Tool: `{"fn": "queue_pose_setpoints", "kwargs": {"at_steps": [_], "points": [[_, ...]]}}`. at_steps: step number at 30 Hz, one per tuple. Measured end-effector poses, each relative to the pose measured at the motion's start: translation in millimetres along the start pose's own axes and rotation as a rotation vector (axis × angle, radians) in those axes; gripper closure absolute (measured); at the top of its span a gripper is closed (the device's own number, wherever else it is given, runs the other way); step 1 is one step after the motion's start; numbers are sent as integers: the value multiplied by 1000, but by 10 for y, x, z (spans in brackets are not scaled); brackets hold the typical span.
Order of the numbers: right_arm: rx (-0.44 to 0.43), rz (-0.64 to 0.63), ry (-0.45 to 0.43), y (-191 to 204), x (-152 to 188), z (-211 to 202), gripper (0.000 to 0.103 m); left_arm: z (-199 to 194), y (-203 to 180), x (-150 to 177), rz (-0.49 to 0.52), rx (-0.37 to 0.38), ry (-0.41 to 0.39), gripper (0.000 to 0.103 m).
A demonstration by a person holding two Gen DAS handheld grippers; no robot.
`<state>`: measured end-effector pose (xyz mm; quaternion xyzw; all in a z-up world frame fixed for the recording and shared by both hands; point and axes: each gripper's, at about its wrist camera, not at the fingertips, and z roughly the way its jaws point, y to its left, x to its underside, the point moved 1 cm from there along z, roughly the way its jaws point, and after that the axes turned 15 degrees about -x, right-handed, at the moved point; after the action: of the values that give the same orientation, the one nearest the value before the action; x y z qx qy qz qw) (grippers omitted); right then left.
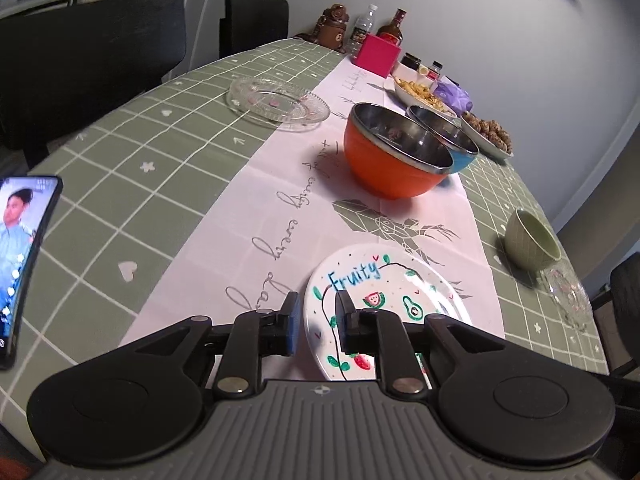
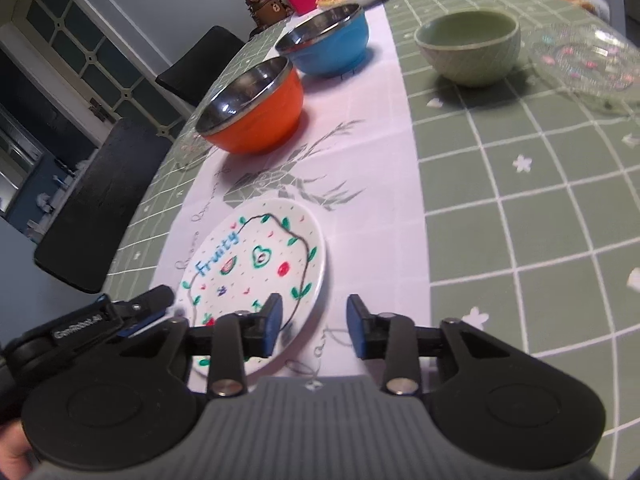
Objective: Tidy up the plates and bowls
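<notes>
A white "Fruity" plate (image 1: 390, 288) lies on the pink runner; it also shows in the right wrist view (image 2: 260, 264). My left gripper (image 1: 316, 320) is open, its jaws astride the plate's left rim. My right gripper (image 2: 314, 324) is open, just off the plate's right edge, left finger over the rim. An orange bowl (image 1: 394, 160) and a blue bowl (image 1: 448, 136) stand behind, seen also from the right as the orange bowl (image 2: 252, 108) and the blue bowl (image 2: 328, 40). A green bowl (image 2: 468, 46) and a glass plate (image 2: 588, 64) sit right. Another glass plate (image 1: 278, 102) lies far left.
A phone (image 1: 22, 264) lies at the table's left edge. Food dishes (image 1: 424, 94), a pink box (image 1: 376, 56) and bottles (image 1: 390, 30) crowd the far end. Black chairs (image 1: 92, 56) stand along the left side. The green checked tablecloth (image 2: 520, 200) covers the table.
</notes>
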<state>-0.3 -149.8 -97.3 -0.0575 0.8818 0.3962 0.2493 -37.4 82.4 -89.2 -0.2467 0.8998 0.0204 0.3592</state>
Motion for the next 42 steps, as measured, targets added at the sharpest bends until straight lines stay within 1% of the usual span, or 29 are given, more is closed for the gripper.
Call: {"fn": "queue_pose_setpoints", "kwargs": {"at_steps": [4, 6, 7, 10, 14, 17, 19, 22, 26, 28, 32, 35, 40, 42], "points": [[6, -10, -25, 26, -64, -66, 64, -105, -8, -141, 13, 27, 37, 83], [15, -34, -35, 82, -121, -91, 63, -174, 4, -271, 20, 63, 62, 78], [13, -41, -34, 110, -153, -95, 63, -216, 6, -345, 38, 79, 70, 76], [-20, -43, -16, 216, -263, -52, 63, -310, 20, -607, 133, 107, 84, 76], [-79, -82, 20, 469, -385, 109, 63, -341, 93, -978, 212, 95, 67, 76], [-131, -89, 46, 652, -468, 296, 62, -282, 121, -1205, 276, 97, 19, 76], [-151, -97, 49, 770, -534, 443, 62, -197, 156, -1349, 292, 93, -4, 76], [-164, -95, 34, 906, -642, 652, 62, 14, 217, -1539, 290, 115, 9, 76], [-168, -47, -3, 1004, -855, 992, 62, 353, 267, -1752, 325, 97, -3, 76], [-149, -27, -34, 1040, -938, 1167, 62, 566, 328, -1871, 311, 84, 7, 76], [-96, 21, -74, 1111, -1056, 1528, 62, 921, 443, -2057, 246, 66, 13, 76], [-60, 85, -103, 1124, -1103, 1748, 63, 1110, 502, -2152, 226, 54, 8, 76], [2, 174, -197, 1161, -1144, 2019, 62, 1384, 581, -2254, 165, 52, 25, 76], [22, 218, -209, 1159, -1154, 2109, 62, 1488, 583, -2273, 164, 51, 32, 76]]}}
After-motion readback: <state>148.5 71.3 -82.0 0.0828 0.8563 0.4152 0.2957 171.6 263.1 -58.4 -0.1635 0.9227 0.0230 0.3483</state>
